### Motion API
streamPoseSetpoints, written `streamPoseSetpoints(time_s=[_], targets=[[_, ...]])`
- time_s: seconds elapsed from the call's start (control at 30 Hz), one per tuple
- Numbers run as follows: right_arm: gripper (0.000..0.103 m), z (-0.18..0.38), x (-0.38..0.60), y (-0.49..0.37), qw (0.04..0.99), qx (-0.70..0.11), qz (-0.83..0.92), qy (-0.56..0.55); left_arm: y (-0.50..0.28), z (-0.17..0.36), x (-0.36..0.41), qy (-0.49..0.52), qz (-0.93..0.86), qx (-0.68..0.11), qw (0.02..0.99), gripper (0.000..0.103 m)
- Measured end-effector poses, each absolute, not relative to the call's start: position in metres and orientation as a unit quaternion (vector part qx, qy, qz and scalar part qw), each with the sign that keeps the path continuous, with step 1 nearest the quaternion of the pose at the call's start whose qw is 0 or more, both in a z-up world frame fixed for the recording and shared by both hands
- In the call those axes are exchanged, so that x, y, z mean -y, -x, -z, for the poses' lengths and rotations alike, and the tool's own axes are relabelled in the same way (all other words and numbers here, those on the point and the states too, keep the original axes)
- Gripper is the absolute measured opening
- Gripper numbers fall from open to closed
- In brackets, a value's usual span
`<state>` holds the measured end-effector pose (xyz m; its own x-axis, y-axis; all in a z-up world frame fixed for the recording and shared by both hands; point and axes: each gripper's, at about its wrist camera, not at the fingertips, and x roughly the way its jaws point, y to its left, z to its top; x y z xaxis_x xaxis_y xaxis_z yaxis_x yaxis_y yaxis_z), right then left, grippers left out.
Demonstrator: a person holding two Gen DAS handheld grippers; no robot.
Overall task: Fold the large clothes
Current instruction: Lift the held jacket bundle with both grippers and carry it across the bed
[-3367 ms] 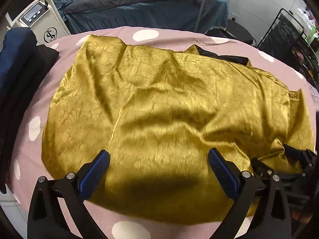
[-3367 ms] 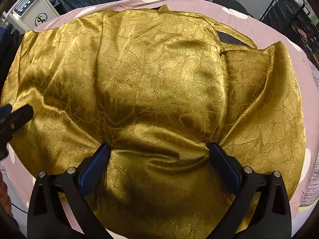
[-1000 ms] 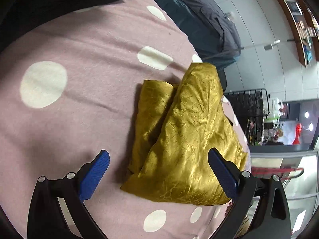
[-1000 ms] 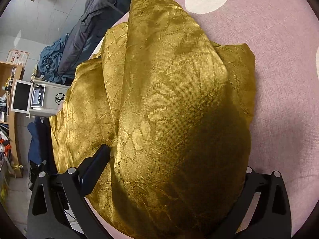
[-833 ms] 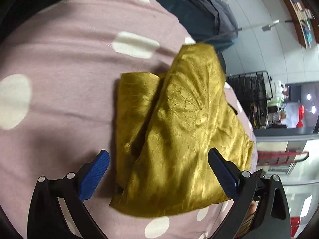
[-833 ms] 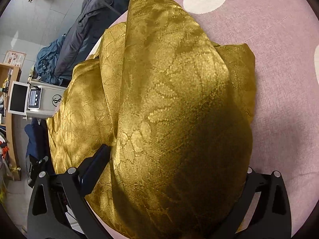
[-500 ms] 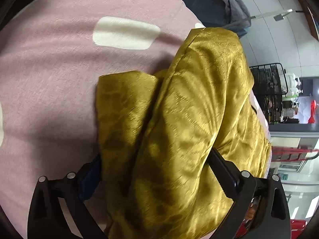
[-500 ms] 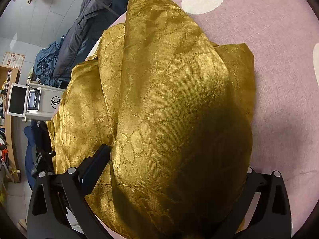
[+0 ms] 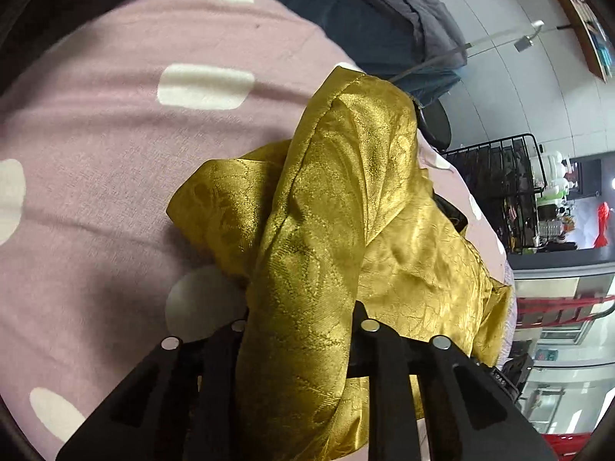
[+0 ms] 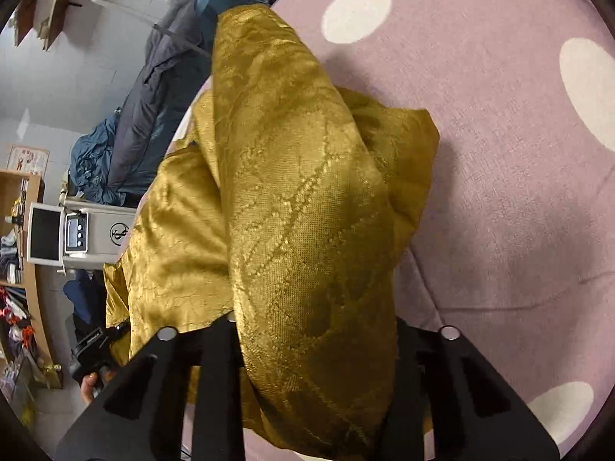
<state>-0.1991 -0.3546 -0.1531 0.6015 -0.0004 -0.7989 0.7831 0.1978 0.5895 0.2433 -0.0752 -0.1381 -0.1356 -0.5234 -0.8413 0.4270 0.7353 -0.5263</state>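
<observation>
A shiny gold patterned garment lies bunched on a pink tablecloth with white dots. My left gripper is at one end of it. Its jaws are closing, and a thick fold of the gold fabric is pinched between the black fingers. The same gold garment fills the right wrist view. My right gripper is at its other end, jaws closing, with a raised fold squeezed between them. The fabric hides the pads of both grippers.
Dark folded clothes lie at the table's far left. Blue-grey bedding and a black wire rack stand beyond the table. A white machine with a screen and a wooden shelf stand off the other side.
Both grippers' jaws have come in from wide open onto folds of the gold fabric. The left gripper moved up to the garment's end; the right one barely shifted.
</observation>
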Motion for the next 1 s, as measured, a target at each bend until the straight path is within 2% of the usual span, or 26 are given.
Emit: streamPoseSetpoints(time_s=[0.13, 0.3, 0.53, 0.63, 0.8, 0.9, 1.0], targets=[[0.012, 0.12, 0.352, 0.206, 0.718, -0.305, 0.263, -0.567, -0.225, 0.106, 0.078, 0.055, 0.372, -0.639, 0.671, 0.013], [0.011, 0.071, 0.353, 0.231, 0.754, -0.276, 0.251, -0.541, -0.184, 0.057, 0.108, 0.024, 0.426, -0.596, 0.68, 0.012], [0.01, 0.017, 0.356, 0.346, 0.742, -0.21, 0.326, -0.547, -0.101, 0.013, 0.181, -0.004, 0.519, -0.565, 0.641, 0.012], [0.011, 0.007, 0.336, 0.399, 0.717, -0.199, 0.386, -0.546, -0.059, 0.015, 0.222, -0.041, 0.554, -0.558, 0.617, 0.012], [0.011, 0.019, 0.271, 0.467, 0.645, -0.175, 0.478, -0.57, -0.004, 0.044, 0.274, -0.108, 0.585, -0.565, 0.572, 0.012], [0.011, 0.039, 0.231, 0.495, 0.599, -0.13, 0.504, -0.608, 0.018, 0.065, 0.298, -0.175, 0.595, -0.55, 0.56, 0.012], [0.011, 0.046, 0.202, 0.499, 0.58, -0.096, 0.513, -0.625, 0.023, 0.067, 0.324, -0.197, 0.604, -0.54, 0.552, 0.012]])
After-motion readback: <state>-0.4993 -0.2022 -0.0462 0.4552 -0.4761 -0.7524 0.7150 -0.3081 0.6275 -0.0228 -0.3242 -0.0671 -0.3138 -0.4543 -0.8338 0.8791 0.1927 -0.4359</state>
